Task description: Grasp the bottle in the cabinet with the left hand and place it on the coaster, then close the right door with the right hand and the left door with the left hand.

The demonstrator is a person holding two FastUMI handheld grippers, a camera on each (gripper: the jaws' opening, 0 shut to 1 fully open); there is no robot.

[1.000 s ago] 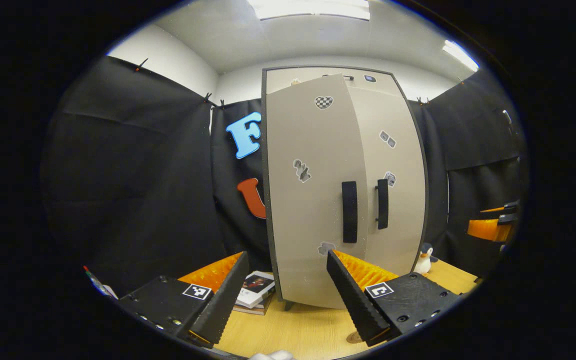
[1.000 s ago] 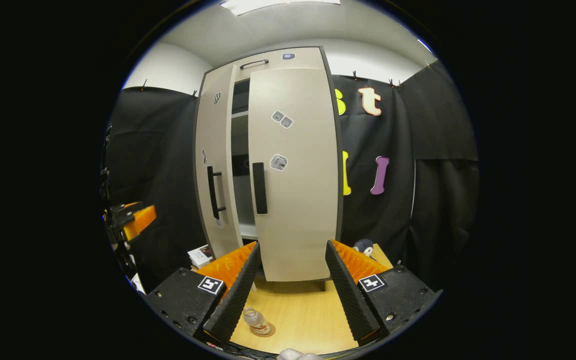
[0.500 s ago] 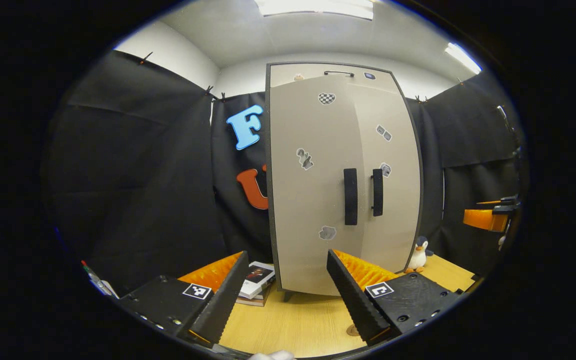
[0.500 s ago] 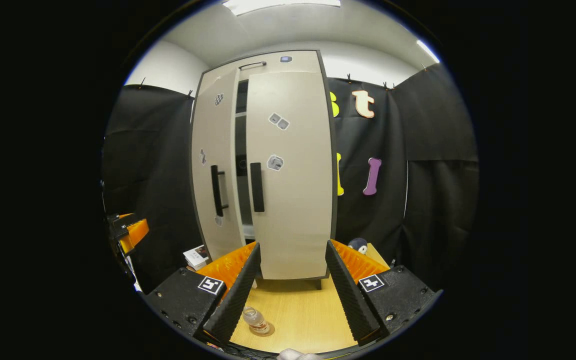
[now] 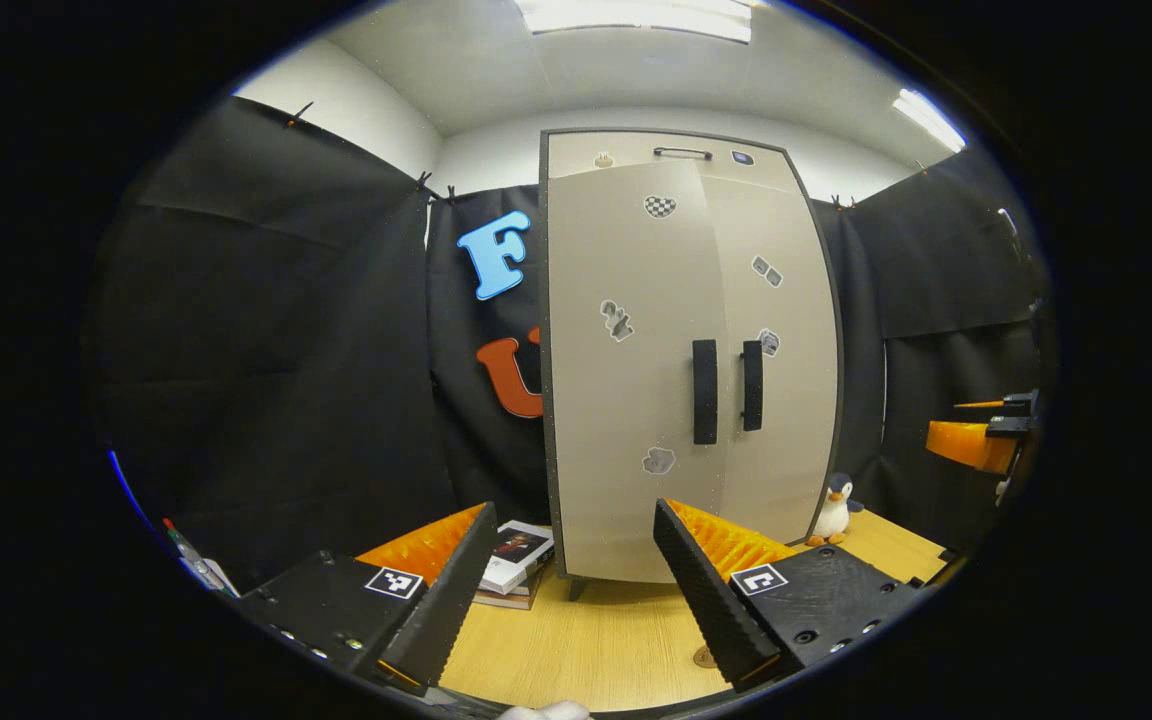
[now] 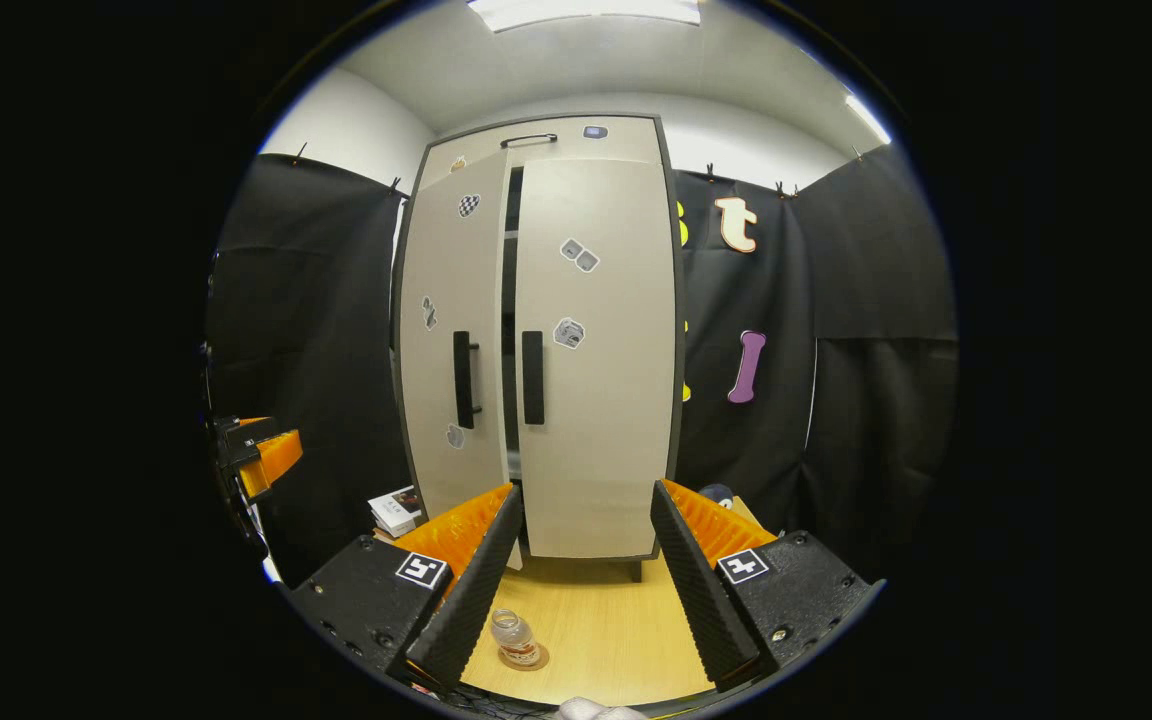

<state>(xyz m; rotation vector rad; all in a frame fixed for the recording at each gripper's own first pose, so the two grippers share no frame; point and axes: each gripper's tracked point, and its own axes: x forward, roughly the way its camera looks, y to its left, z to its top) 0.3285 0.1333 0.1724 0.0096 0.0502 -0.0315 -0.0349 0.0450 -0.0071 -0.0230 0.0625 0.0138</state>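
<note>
The beige cabinet (image 5: 686, 360) stands on the wooden table. Its right door (image 6: 596, 360) is shut. Its left door (image 6: 456, 350) is nearly shut, leaving a thin dark gap (image 6: 509, 350) in the right gripper view. My left gripper (image 5: 576, 600) is open and empty, away from the left door (image 5: 626, 380). My right gripper (image 6: 581, 600) is open and empty too, back from the cabinet. The clear bottle (image 6: 513, 636) stands upright on the round coaster (image 6: 528, 660) by the right gripper's left finger. An edge of the coaster (image 5: 704, 657) peeks out beside the left gripper's right finger.
A stack of books (image 5: 516, 560) lies left of the cabinet's foot and a penguin toy (image 5: 836, 510) stands to its right. A pen (image 5: 191, 555) lies at the table's far left. Black cloth walls close in the sides.
The left door has swung from clearly ajar to almost shut, narrowing the gap. Both grippers have drawn back slightly from the cabinet and stay open.
</note>
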